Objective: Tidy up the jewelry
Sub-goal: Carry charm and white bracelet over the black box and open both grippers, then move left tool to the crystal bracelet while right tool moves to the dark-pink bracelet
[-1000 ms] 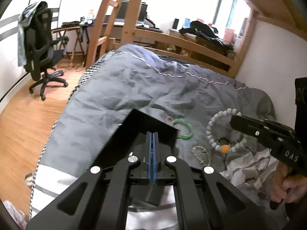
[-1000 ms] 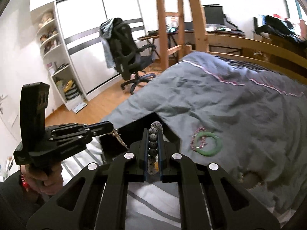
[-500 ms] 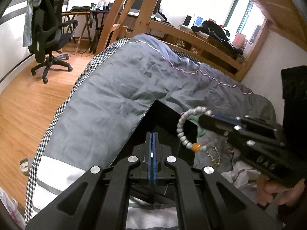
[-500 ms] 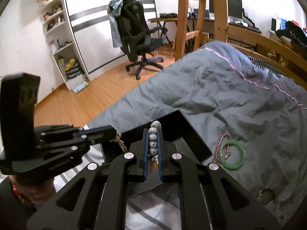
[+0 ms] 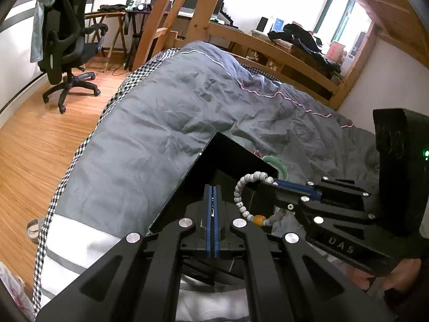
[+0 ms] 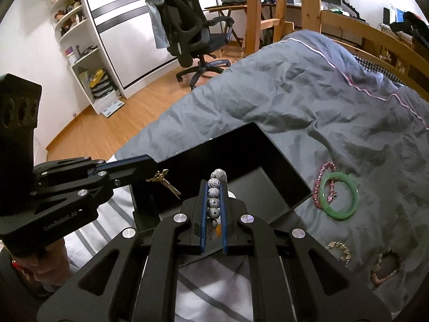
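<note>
The right gripper (image 6: pixel 214 201) has carried the bead bracelet (image 5: pixel 248 198) in from the far side of the bed. A second ago the bracelet hung over the quilt beside the other jewelry; now it dangles over the open black box (image 6: pixel 270 147). The fingers are clamped narrow on the beads. I judge the next thing is to let go so it drops inside.

The left gripper (image 5: pixel 212 209) has its pads pressed together on a small gold chain (image 6: pixel 165 181), which hangs over the box's near-left corner, so it too is waiting to go in.

On the grey quilt (image 6: pixel 321 94), at about three o'clock from the box, lie a green bangle (image 6: pixel 339 196) with a pink bead bracelet (image 6: pixel 320 185) touching it. Two more small bracelets lie at about five o'clock.

Both grippers crowd the same opening, close enough that bracelet and chain could tangle.
</note>
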{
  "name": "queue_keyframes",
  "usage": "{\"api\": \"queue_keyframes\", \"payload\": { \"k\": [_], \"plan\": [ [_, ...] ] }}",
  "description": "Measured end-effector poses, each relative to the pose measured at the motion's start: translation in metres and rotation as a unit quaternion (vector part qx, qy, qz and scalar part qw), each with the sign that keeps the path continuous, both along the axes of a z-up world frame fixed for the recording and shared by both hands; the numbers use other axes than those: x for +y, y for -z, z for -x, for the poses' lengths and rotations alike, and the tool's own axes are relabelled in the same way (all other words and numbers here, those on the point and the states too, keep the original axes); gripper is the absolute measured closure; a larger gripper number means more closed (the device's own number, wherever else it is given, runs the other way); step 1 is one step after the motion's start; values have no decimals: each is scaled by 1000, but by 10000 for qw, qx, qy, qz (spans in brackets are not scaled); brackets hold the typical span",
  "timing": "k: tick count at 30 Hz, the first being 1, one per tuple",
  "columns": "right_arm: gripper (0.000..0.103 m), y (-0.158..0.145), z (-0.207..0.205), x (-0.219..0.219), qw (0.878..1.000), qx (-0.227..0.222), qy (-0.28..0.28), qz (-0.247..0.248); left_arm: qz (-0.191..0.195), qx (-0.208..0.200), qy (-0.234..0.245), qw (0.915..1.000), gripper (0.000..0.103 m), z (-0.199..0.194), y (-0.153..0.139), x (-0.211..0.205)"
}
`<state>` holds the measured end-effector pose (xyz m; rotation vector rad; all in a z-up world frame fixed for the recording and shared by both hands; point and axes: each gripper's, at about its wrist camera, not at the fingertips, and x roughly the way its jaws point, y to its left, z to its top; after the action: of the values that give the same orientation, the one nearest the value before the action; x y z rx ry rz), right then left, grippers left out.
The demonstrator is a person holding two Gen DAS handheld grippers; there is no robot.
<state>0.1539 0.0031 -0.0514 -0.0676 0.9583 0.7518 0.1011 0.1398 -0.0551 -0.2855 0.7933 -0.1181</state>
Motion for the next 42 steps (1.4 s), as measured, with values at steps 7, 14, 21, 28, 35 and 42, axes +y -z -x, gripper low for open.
{"api": "queue_keyframes", "payload": {
  "k": [7, 14, 21, 28, 35, 42],
  "plan": [
    [73, 8, -6, -2, 9994, 305, 146, -81, 15, -52, -304, 9995, 80, 2, -3, 8],
    [14, -7, -7, -19, 9979, 99, 570, -288, 28, -346, -598, 9976, 32, 10, -16, 16],
    [4, -26, -8, -54, 9944, -279, 1017, -119, 2, -542, -567, 9969, 7, 14, -24, 4],
    [4, -36, 0, -100, 9889, -587, 1355, 158, 36, -559, -156, 9983, 6, 13, -21, -38],
    [4, -32, 9, -147, 9827, -646, 1718, 231, -47, -422, 377, 9984, 6, 12, -4, -85],
    [4, -15, 13, -191, 9775, -571, 2027, 150, -401, -306, 709, 9962, 6, 12, 14, -123]
  ]
}}
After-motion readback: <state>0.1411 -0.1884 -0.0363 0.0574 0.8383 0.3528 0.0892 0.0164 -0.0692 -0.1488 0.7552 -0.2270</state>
